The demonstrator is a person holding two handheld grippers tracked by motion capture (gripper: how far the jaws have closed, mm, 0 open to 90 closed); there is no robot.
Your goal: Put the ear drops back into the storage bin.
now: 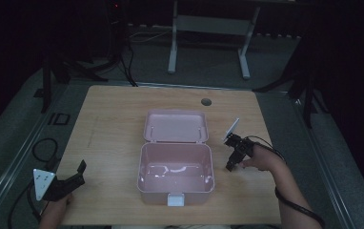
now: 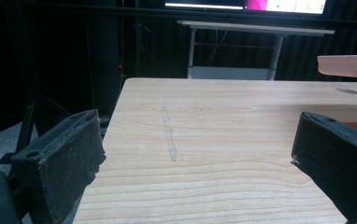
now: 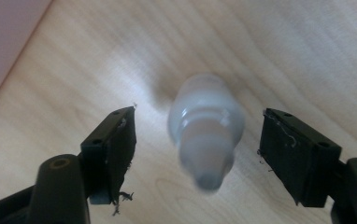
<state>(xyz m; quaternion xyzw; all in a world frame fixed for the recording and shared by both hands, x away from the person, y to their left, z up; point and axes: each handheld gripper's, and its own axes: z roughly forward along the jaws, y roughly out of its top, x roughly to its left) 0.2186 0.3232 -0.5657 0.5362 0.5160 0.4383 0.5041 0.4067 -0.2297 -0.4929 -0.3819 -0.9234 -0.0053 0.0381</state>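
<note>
Between the spread jaws of the right gripper (image 3: 197, 140), its own view shows one small white bottle (image 3: 207, 128), blurred, its narrow capped tip toward the camera, touching neither jaw and seen against the wooden table (image 3: 279, 51). From the high view that bottle cannot be made out; one pink box (image 1: 175, 174) sits mid-table with its lid (image 1: 176, 126) laid open behind it, the right gripper just beside its right wall. Left gripper (image 1: 70, 183), one of two, rests near the table's front-left edge, jaws wide apart and empty.
</note>
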